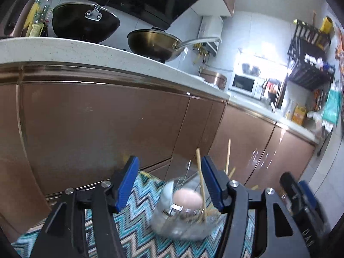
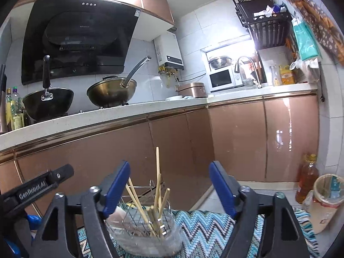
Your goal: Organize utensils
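A clear plastic jar (image 1: pixel 182 219) stands on a zigzag-patterned mat (image 1: pixel 137 219), holding several wooden chopsticks (image 1: pixel 201 180) and a pale spoon bowl (image 1: pixel 187 200). My left gripper (image 1: pixel 169 185) is open, its blue pads either side of the jar. In the right wrist view the jar (image 2: pixel 148 234) with chopsticks (image 2: pixel 158 191) sits between the blue pads of my open right gripper (image 2: pixel 169 191), with a wire rack (image 2: pixel 139 193) just behind it. The left gripper's arm (image 2: pixel 36 187) shows at the left there.
Brown cabinet doors (image 2: pixel 178 142) and a white counter (image 2: pixel 107 116) rise behind. Two woks (image 2: pixel 111 92) sit on the stove. A microwave (image 2: pixel 223 78) and sink tap are far right. An oil bottle (image 2: pixel 306 178) and a bin (image 2: pixel 326 200) stand on the floor at right.
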Demonstrator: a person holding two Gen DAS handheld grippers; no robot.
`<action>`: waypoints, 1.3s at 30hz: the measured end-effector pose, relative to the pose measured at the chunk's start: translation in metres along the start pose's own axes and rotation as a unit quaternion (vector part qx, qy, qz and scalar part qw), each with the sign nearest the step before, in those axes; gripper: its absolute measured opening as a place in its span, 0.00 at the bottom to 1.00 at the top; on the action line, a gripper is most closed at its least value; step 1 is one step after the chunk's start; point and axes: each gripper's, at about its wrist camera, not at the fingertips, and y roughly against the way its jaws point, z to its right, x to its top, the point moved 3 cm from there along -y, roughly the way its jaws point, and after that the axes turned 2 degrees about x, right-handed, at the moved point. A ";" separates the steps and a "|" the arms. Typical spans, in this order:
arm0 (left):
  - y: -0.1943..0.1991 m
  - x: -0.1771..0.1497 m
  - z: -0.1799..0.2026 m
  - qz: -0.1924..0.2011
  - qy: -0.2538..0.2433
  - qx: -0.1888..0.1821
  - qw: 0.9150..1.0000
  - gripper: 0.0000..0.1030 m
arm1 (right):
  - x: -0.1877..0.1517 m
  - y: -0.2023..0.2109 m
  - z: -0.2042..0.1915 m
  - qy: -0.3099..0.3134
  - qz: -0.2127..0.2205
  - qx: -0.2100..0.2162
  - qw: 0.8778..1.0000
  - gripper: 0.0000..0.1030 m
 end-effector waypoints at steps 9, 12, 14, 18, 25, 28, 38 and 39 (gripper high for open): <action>0.059 -0.005 -0.007 -0.005 -0.037 0.045 0.998 0.71 | -0.004 0.042 -0.012 0.028 -0.033 -0.024 0.999 1.00; 0.081 -0.006 -0.009 -0.008 -0.050 0.047 0.998 0.73 | -0.005 0.054 -0.017 0.033 -0.043 -0.026 0.998 1.00; 0.095 -0.005 -0.009 -0.006 -0.059 0.055 0.997 0.74 | -0.005 0.065 -0.020 0.039 -0.048 -0.029 0.998 1.00; 0.122 -0.002 -0.014 -0.002 -0.062 0.068 0.996 0.76 | -0.005 0.081 -0.024 0.047 -0.056 -0.036 0.997 1.00; 0.161 -0.002 -0.025 0.002 -0.073 0.074 0.995 0.76 | -0.006 0.115 -0.029 0.069 -0.066 -0.048 0.994 1.00; 0.176 -0.004 -0.030 0.005 -0.075 0.076 0.994 0.76 | -0.006 0.128 -0.030 0.076 -0.070 -0.056 0.993 1.00; 0.217 -0.006 -0.043 0.007 -0.076 0.079 0.994 0.76 | -0.001 0.167 -0.031 0.091 -0.071 -0.078 0.990 1.00; 0.220 -0.007 -0.045 0.007 -0.074 0.078 0.994 0.76 | -0.001 0.170 -0.031 0.093 -0.071 -0.080 0.990 1.00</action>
